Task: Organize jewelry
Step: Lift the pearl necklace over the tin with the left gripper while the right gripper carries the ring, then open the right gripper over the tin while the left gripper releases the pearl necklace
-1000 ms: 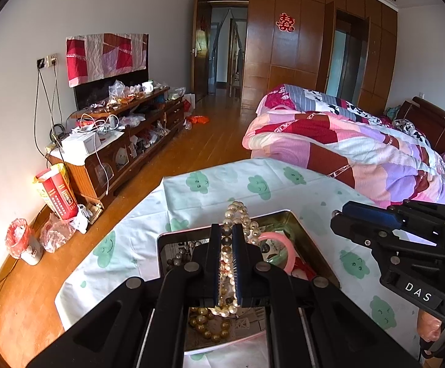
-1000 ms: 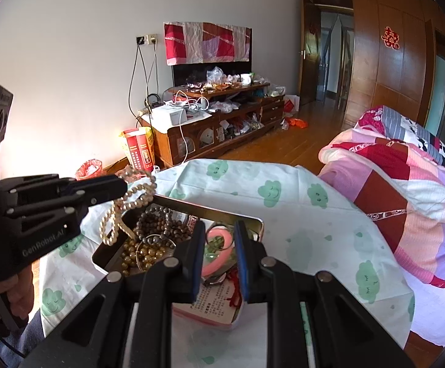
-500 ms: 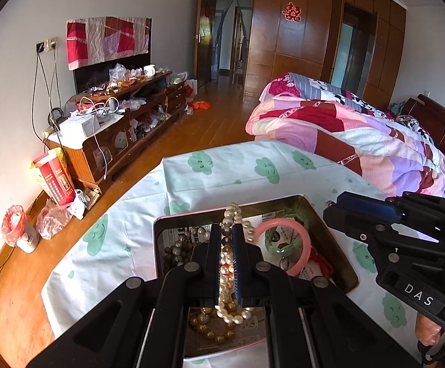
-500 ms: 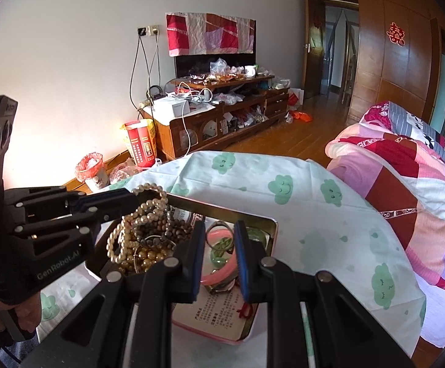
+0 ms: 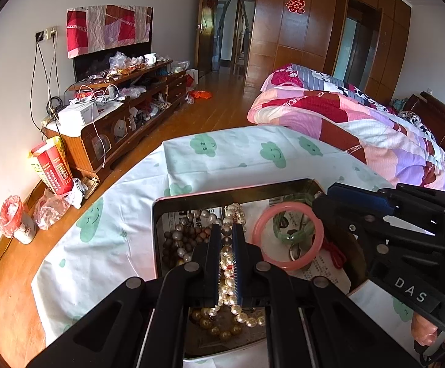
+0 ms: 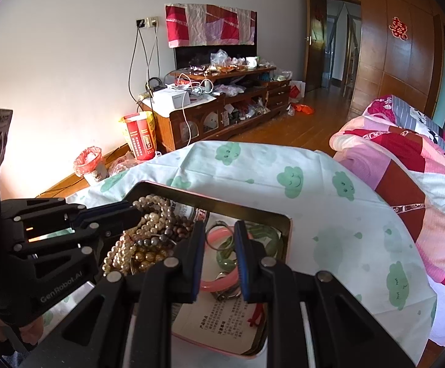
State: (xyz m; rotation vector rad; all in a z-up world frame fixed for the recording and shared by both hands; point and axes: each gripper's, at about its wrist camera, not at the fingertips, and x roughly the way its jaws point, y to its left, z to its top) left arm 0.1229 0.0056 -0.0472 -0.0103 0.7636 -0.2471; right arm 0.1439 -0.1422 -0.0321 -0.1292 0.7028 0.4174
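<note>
An open metal tin (image 5: 222, 191) (image 6: 210, 204) on the cloud-print cloth holds bead strings, a pink bangle (image 5: 287, 234) (image 6: 214, 234) and a green bracelet (image 5: 299, 237) (image 6: 227, 262). My left gripper (image 5: 227, 228) (image 6: 130, 211) is shut on a white pearl necklace (image 5: 228, 279) and holds it low inside the tin, its loops resting on the brown and gold beads (image 6: 149, 245). My right gripper (image 6: 220, 230) (image 5: 322, 202) is open and empty, hovering over the pink bangle at the tin's right side.
A printed paper leaflet (image 6: 219, 316) lies in the tin's near right. The table cloth (image 6: 329, 214) spreads to the far side. A bed with a patchwork quilt (image 5: 360, 122) stands right. A cluttered TV cabinet (image 5: 115, 113) lines the left wall.
My left gripper has lowered the pearl necklace from above the tin down into it. My right gripper has come lower and closer over the pink bangle, jaws still open.
</note>
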